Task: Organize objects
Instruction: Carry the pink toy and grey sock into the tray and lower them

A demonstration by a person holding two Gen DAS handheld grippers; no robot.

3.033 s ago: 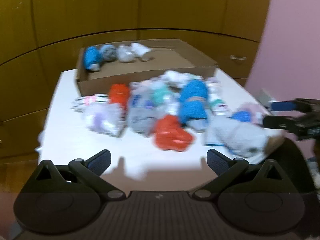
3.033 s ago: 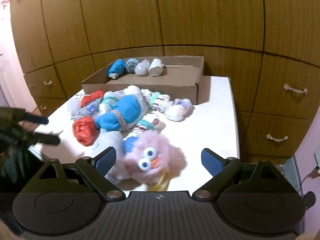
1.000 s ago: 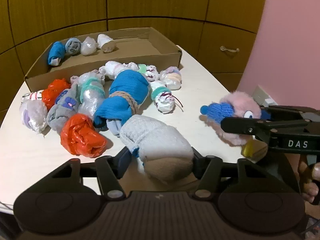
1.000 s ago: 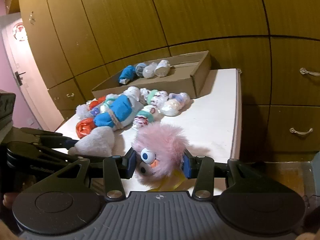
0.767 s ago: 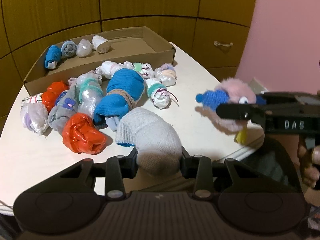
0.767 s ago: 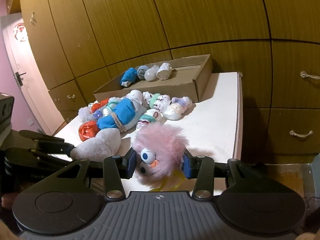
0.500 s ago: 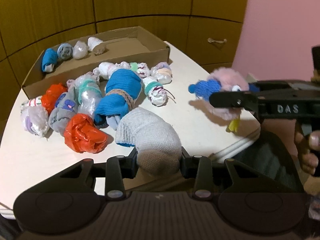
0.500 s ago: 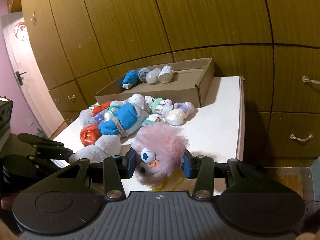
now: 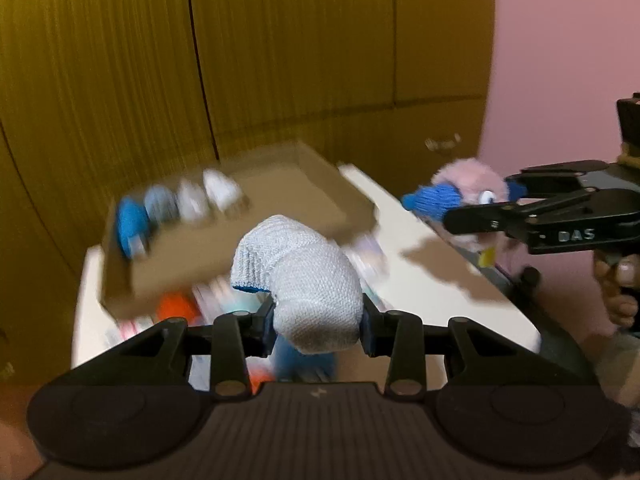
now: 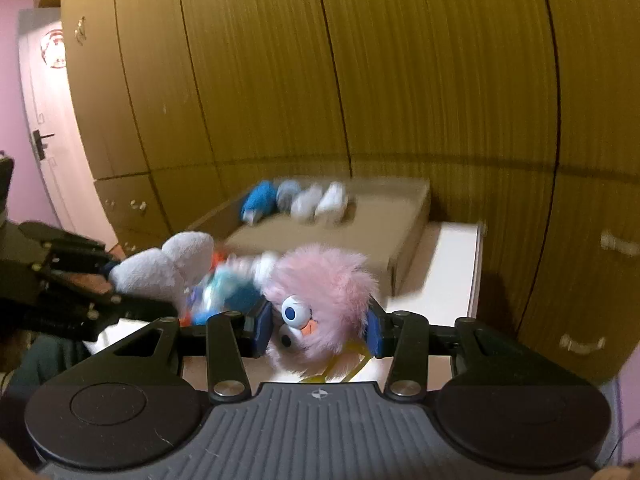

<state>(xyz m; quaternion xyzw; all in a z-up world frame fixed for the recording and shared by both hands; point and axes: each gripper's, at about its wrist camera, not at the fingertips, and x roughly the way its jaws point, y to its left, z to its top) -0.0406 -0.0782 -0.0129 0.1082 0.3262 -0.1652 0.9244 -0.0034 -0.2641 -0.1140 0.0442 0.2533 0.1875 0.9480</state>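
Sock roll lengthwise in left tool, cuff away, pink plush in right tool

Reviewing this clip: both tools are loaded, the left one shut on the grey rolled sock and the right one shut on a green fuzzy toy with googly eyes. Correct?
Not quite. The toy is pink, not green: the right wrist view shows the right tool shut on a pink fuzzy toy with googly eyes. The left tool is indeed shut on the grey rolled sock.

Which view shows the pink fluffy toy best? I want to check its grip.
The right wrist view: the pink fluffy toy sits close up, pinched between the right tongs. The left wrist view shows it smaller, side-on, partly hidden.
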